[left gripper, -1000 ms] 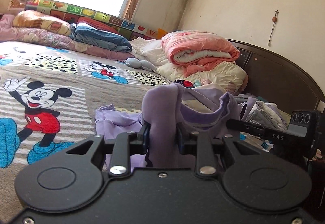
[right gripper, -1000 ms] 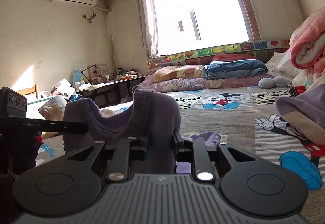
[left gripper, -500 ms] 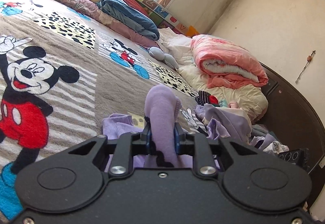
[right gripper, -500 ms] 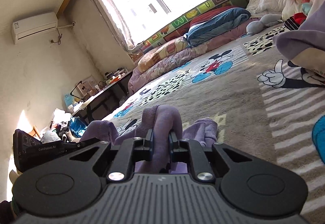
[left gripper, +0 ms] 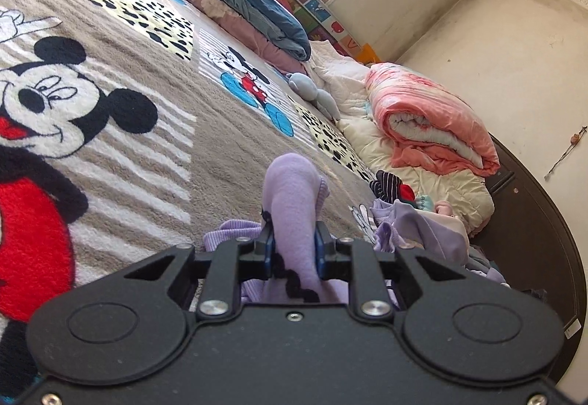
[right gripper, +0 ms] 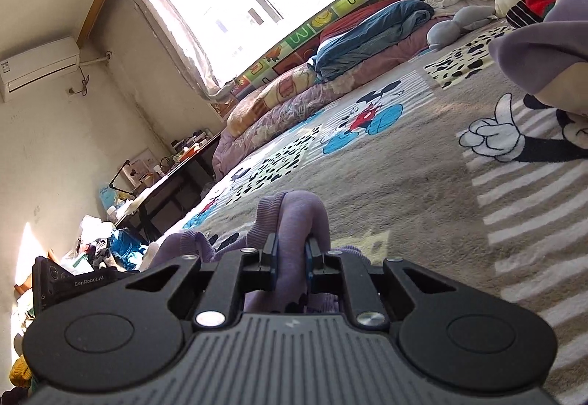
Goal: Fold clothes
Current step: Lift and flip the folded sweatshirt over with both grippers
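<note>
A fold of the purple garment [left gripper: 292, 184] is clamped by the left gripper [left gripper: 293, 248] and by the right gripper [right gripper: 291, 256], low over the cartoon-mouse blanket [left gripper: 128, 147].

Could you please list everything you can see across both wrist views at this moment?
Lilac knit garment: one, pale purple, bunched between both grippers, low over the blanket.
Cartoon-mouse fleece blanket: one, beige with striped and spotted patches, covering the bed.
Rolled pink quilt: one, salmon and white, on a cream quilt by the headboard.
Folded blue blanket: one, navy, along the window side.
Grey plush toy: one, grey, beside the white bedding.
Loose clothes pile: several pieces, lilac and cream, near the headboard.
Wall air conditioner: one, white, high on the wall.
Cluttered dark table: one, beside the bed.
Left gripper: black, shut on the garment.
Right gripper: black, shut on the garment.
</note>
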{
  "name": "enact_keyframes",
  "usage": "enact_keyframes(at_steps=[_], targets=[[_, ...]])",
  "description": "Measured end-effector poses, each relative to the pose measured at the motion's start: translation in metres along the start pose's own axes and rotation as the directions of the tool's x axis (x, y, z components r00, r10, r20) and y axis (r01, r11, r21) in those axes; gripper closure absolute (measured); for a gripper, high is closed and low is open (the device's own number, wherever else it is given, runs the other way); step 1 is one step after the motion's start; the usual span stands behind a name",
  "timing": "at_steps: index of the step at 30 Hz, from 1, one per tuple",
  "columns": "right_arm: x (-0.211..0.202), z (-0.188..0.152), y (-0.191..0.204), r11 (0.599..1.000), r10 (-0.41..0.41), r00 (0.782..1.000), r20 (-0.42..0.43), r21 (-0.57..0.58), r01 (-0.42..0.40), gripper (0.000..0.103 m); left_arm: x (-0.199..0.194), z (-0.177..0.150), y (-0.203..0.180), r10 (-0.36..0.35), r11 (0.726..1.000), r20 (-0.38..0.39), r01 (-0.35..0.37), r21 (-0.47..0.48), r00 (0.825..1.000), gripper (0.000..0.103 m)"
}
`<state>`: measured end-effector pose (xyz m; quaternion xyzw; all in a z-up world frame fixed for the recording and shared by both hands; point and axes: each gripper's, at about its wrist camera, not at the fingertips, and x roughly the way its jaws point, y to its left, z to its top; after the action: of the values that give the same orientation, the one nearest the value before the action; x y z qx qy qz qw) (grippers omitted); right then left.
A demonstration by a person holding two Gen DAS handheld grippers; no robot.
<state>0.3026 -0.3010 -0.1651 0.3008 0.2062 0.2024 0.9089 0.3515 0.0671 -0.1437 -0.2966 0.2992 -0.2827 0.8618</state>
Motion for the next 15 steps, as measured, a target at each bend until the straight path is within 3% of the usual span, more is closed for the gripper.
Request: enact_keyframes(at_steps=[4,8,9,10,11,12,15], targets=[[0.001,0.000,-0.004,0.999,0.003,1.000,-0.017,0.037,-0.002,0.087,-0.001,0.000,0.003,-0.017,0.997,-0.022,0.015,-0.075,1.000,0.085],[-0.002,0.004,-0.007,0.996,0.012,0.999,-0.029,0.091,-0.009,0.087,0.004,-0.001,0.002,-0.001,0.996,-0.050,-0.003,-0.084,0.999,0.085],[-0.001,0.005,-0.009,0.995,0.008,0.999,-0.037,0.100,-0.004,0.087,0.006,-0.002,0.003,0.012,0.996,-0.059,-0.017,-0.086,0.998,0.084],[0.000,0.004,-0.011,0.994,-0.002,0.999,-0.049,0.105,0.007,0.086,0.006,-0.002,0.004,0.021,0.996,-0.060,-0.026,-0.086,0.998,0.074],[0.002,0.004,-0.012,0.994,-0.011,0.998,-0.055,0.104,0.016,0.084,0.003,0.000,0.003,0.036,0.996,-0.053,-0.040,-0.082,0.998,0.068],[0.002,0.002,-0.012,0.995,-0.018,0.998,-0.053,0.097,0.023,0.075,0.000,0.001,0.002,0.052,0.996,-0.046,-0.055,-0.070,0.998,0.058],[-0.008,0.007,-0.010,0.996,-0.042,0.999,-0.023,0.075,0.044,0.060,-0.020,0.005,-0.022,0.138,0.985,0.019,-0.140,0.101,0.990,0.057]])
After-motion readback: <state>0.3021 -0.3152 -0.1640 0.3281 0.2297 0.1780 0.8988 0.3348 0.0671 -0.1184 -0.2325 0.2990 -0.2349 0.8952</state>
